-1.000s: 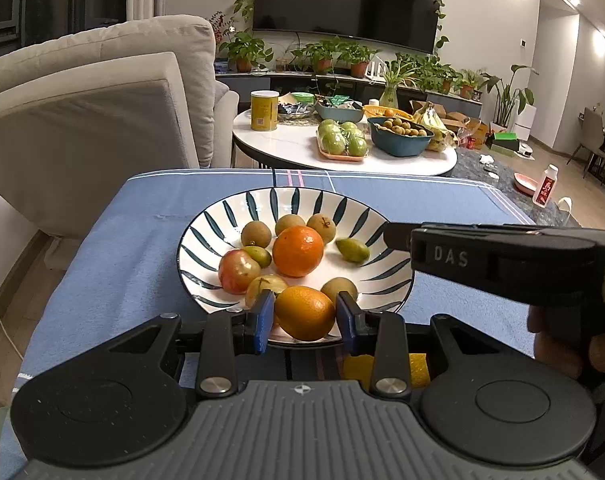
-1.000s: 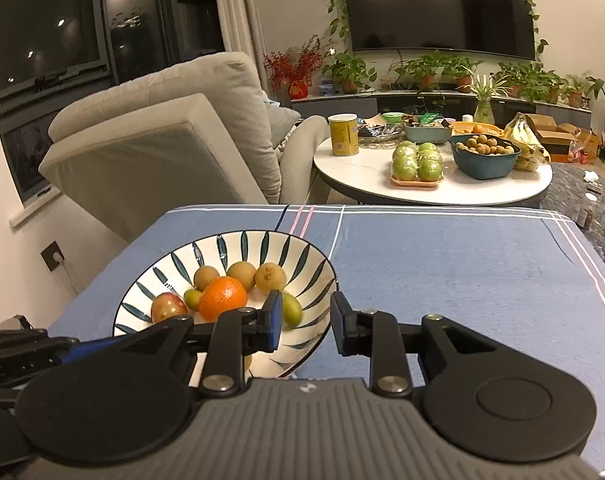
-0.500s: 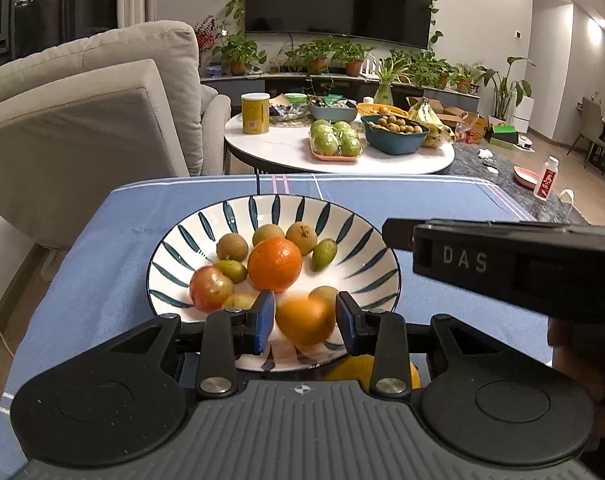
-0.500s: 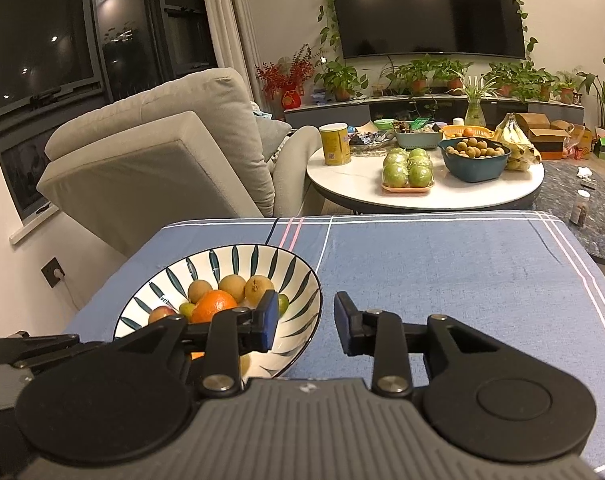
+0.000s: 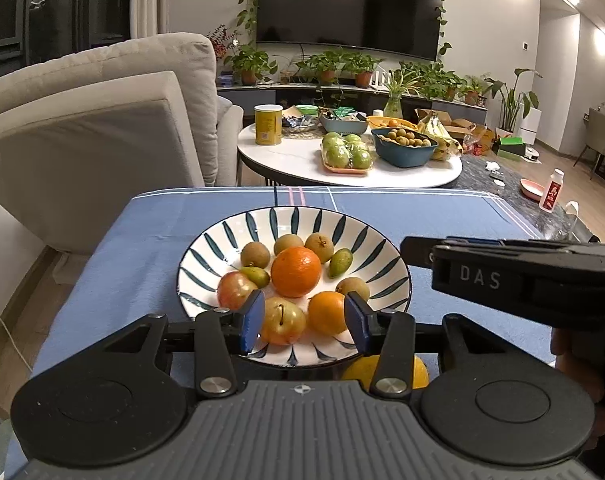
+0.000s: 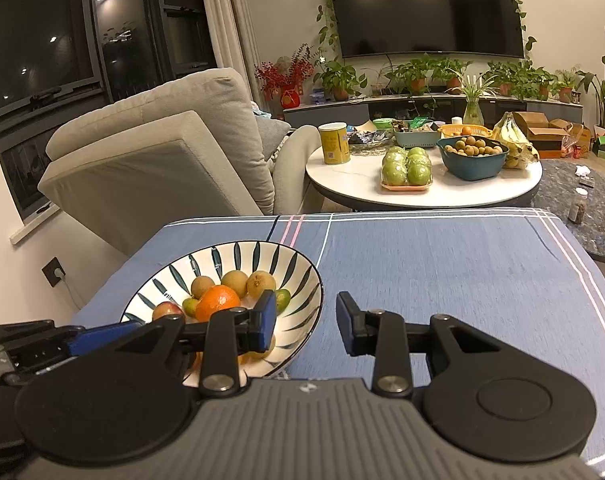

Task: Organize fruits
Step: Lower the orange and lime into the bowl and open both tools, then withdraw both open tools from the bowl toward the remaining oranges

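My left claw gapes empty above the striped ceramic bowl; next, the yellow fruit at its near rim.

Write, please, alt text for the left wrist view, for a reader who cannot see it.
The open left gripper hangs empty over the near rim of a striped bowl of fruit on a blue cloth, with two oranges, an apple and small fruits inside. The right gripper reaches in from the right.
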`<state>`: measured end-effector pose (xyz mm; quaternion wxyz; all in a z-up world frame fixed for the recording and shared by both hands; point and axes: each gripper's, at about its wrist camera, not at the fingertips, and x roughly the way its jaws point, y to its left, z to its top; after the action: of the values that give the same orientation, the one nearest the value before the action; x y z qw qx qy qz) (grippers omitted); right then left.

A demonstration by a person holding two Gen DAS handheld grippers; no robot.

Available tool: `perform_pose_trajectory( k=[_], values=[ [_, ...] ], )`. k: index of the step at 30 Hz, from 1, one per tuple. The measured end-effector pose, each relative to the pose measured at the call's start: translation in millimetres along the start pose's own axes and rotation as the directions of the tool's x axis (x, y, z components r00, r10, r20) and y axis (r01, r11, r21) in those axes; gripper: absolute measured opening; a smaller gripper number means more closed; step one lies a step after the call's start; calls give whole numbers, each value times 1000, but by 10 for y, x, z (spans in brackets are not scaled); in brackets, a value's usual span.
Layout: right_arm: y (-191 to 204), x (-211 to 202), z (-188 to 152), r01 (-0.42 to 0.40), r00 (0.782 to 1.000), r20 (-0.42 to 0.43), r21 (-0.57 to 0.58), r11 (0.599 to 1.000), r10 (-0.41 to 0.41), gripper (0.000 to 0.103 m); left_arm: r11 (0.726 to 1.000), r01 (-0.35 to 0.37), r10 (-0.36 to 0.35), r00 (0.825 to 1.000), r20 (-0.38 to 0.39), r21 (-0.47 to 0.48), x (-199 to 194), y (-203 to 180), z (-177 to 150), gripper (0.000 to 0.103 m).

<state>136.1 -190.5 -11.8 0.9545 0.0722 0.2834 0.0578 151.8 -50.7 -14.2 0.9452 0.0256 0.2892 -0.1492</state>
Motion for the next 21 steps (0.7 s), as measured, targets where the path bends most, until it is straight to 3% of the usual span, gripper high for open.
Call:
perform_pose_trajectory(
  k=[21],
  values=[
    [27,-598,-348,46,999,2,-12,999,-46,80,1000,-19,19,1000,22,-3,-620,-8,-289,52]
  ],
)
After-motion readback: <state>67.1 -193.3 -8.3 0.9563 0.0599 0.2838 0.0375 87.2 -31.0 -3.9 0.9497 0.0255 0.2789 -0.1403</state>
